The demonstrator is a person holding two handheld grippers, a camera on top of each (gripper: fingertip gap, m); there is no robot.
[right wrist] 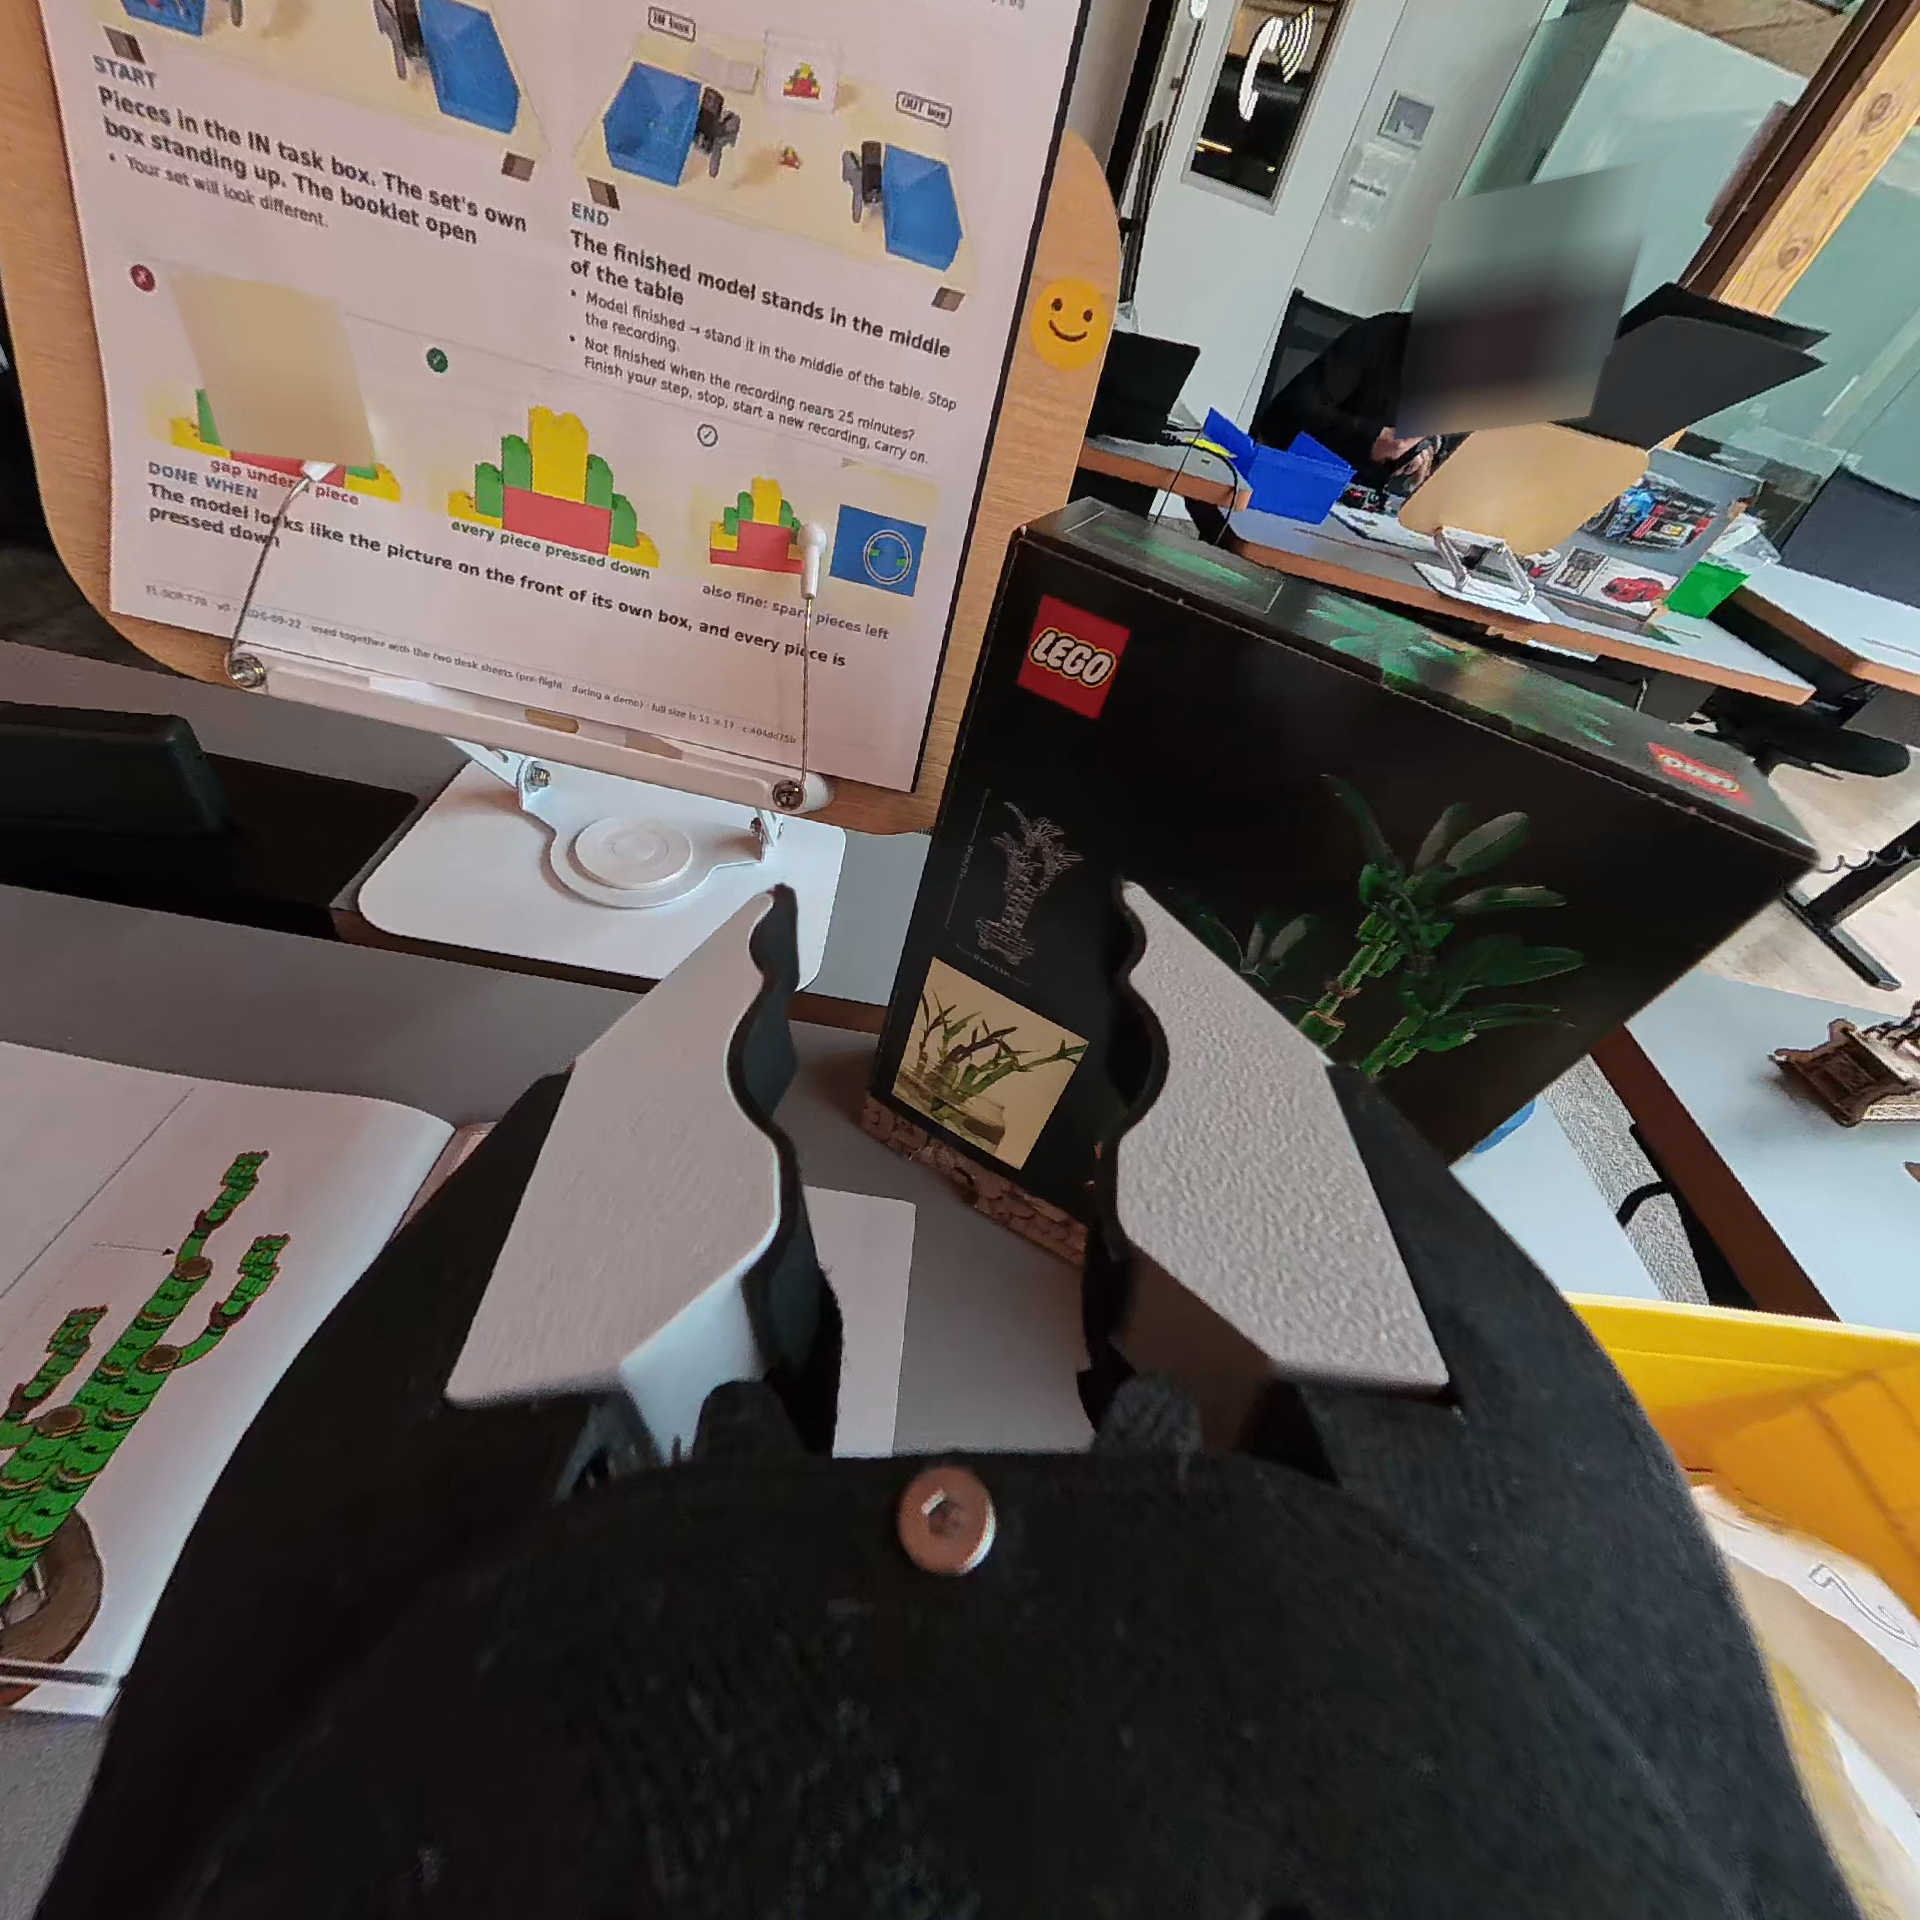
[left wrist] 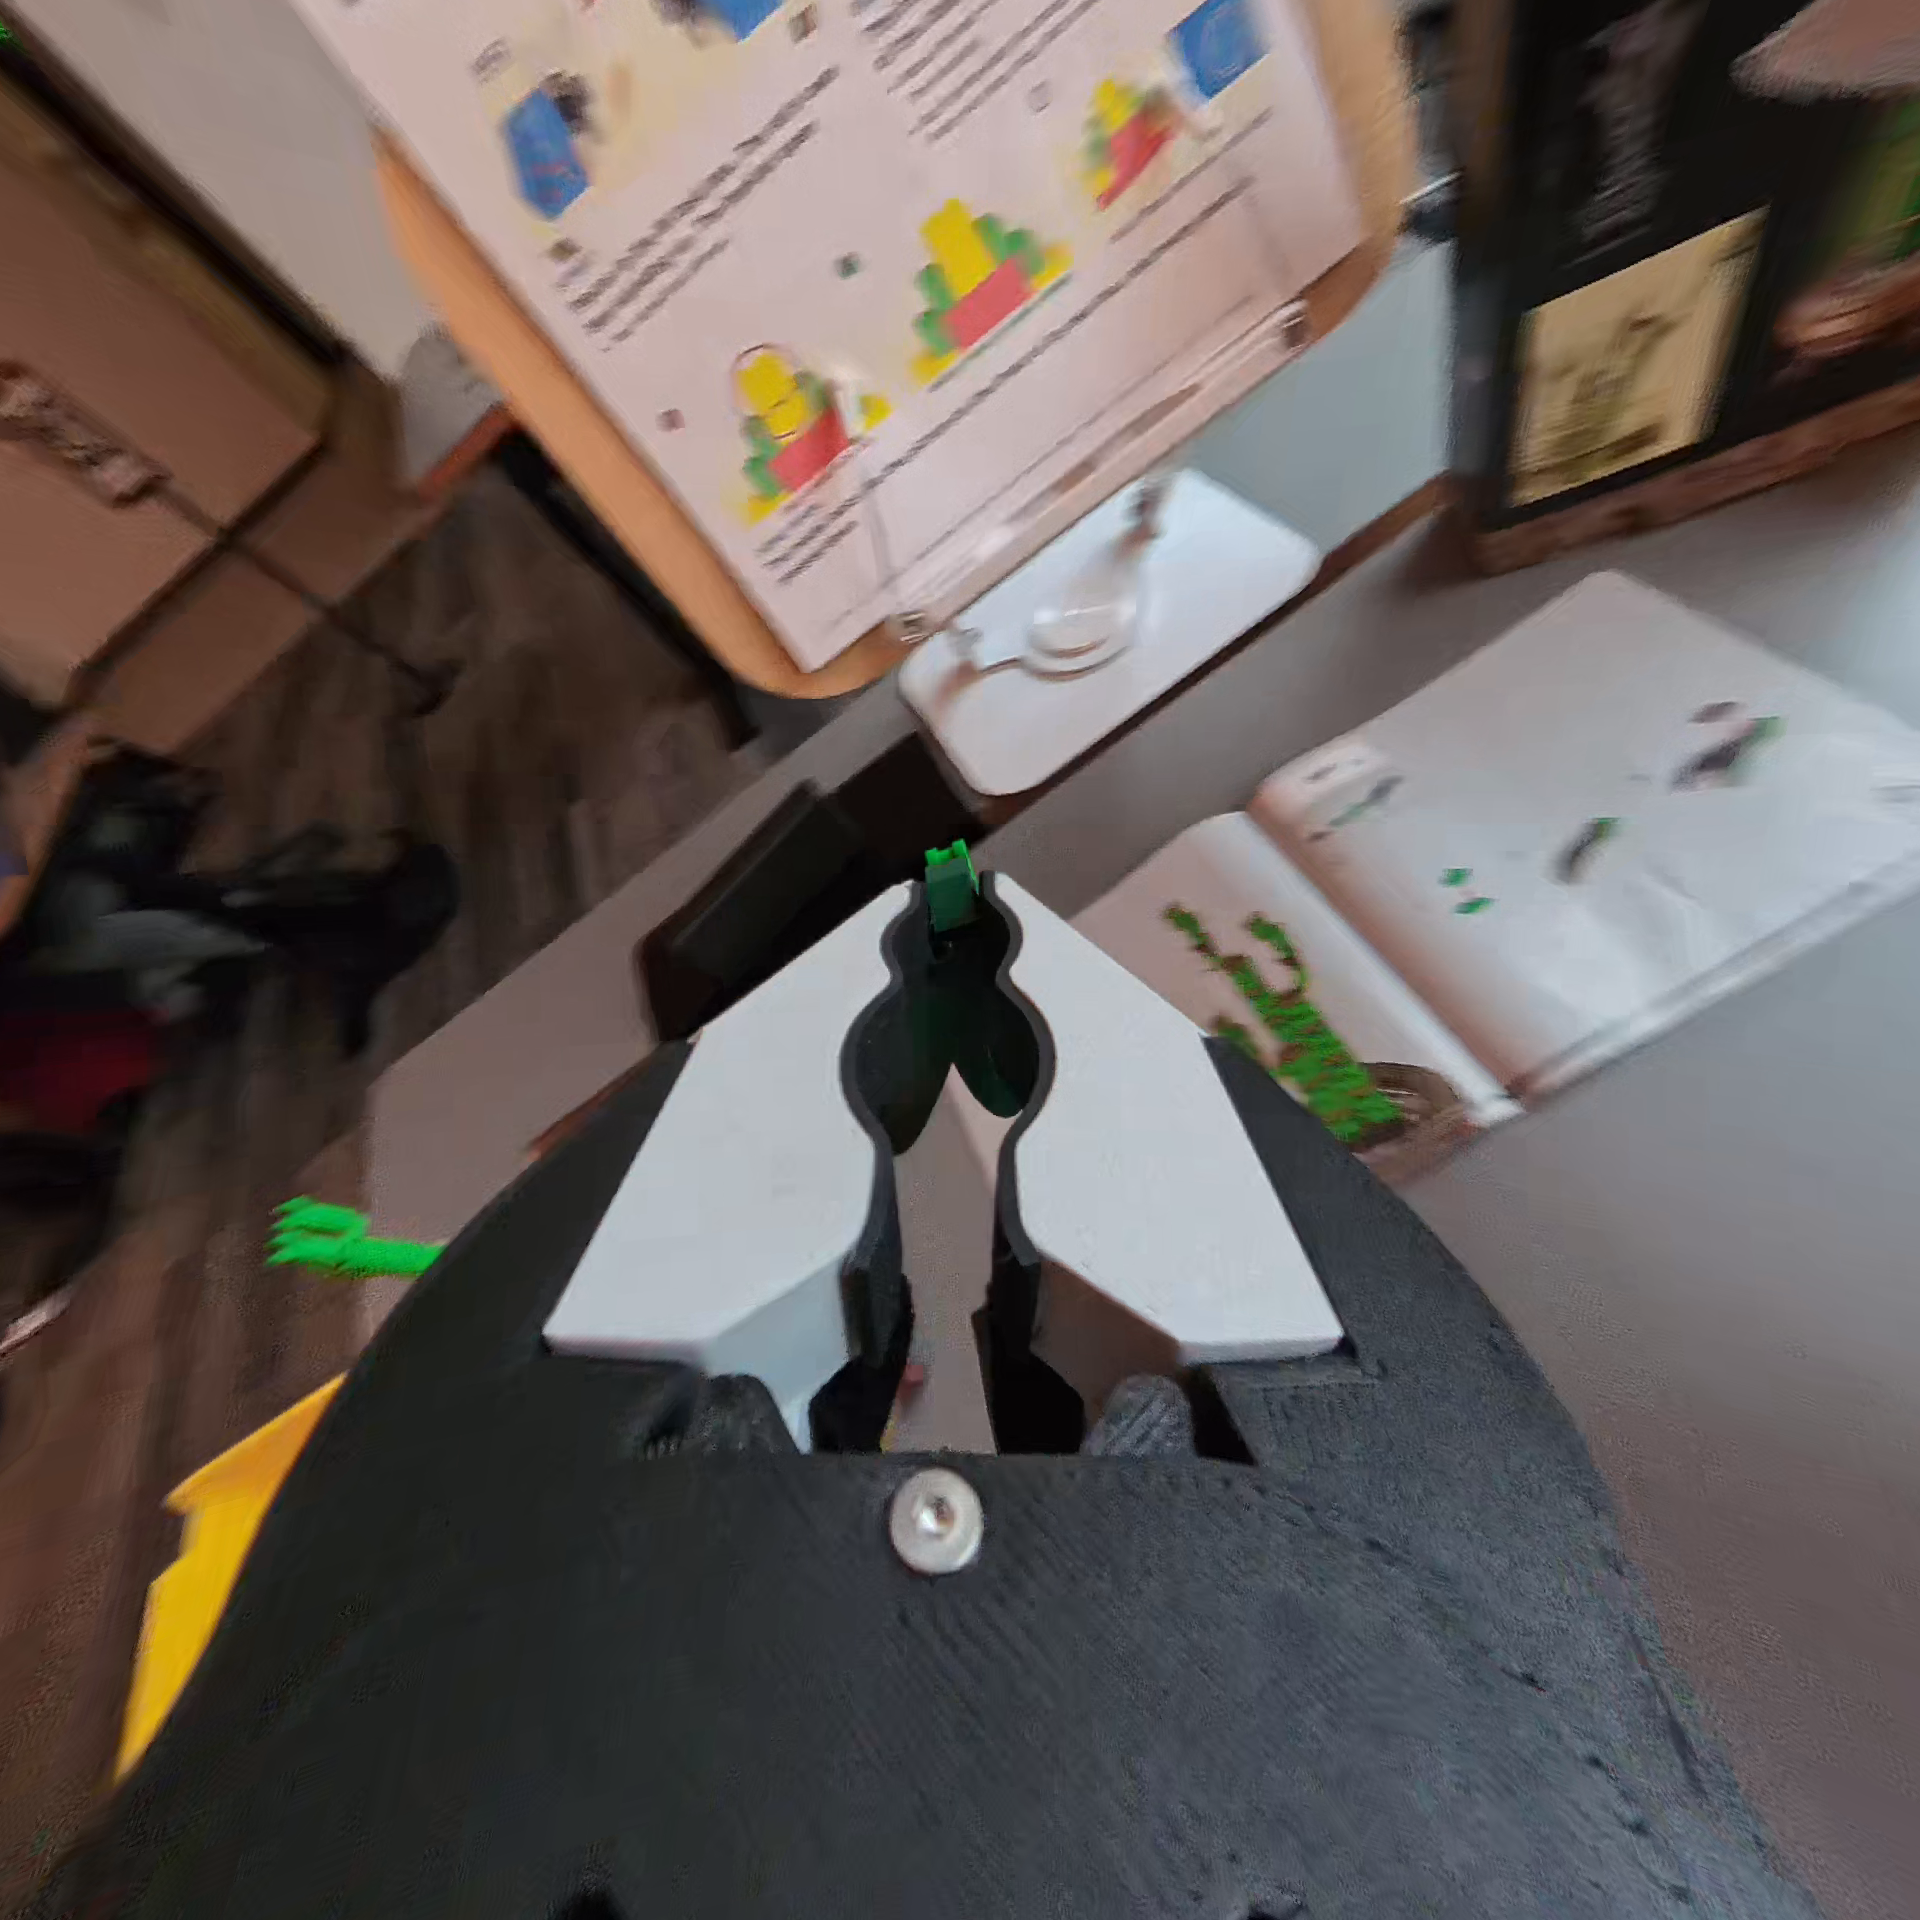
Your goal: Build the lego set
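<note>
My left gripper (left wrist: 951, 899) is shut on a small green lego piece (left wrist: 951, 888), which sticks out between the fingertips, held up above the grey table; the left wrist view is blurred by motion. A dark green leaf-shaped part (left wrist: 992, 1060) hangs between the fingers behind it. My right gripper (right wrist: 951, 914) is open and empty, held above the table in front of the black lego set box (right wrist: 1351, 883). The open instruction booklet (left wrist: 1507, 862) lies on the table; in the right wrist view (right wrist: 156, 1299) it shows a green plant picture.
An instruction sheet on a wooden board (right wrist: 540, 343) stands on a white stand (right wrist: 623, 852) at the back. A yellow bin (right wrist: 1787, 1392) is at the right, another yellow bin (left wrist: 208, 1558) at the left. A loose green piece (left wrist: 332, 1242) lies left. Other desks and a person stand beyond. Across from one pair of fingers to the other is roughly 30 centimeters.
</note>
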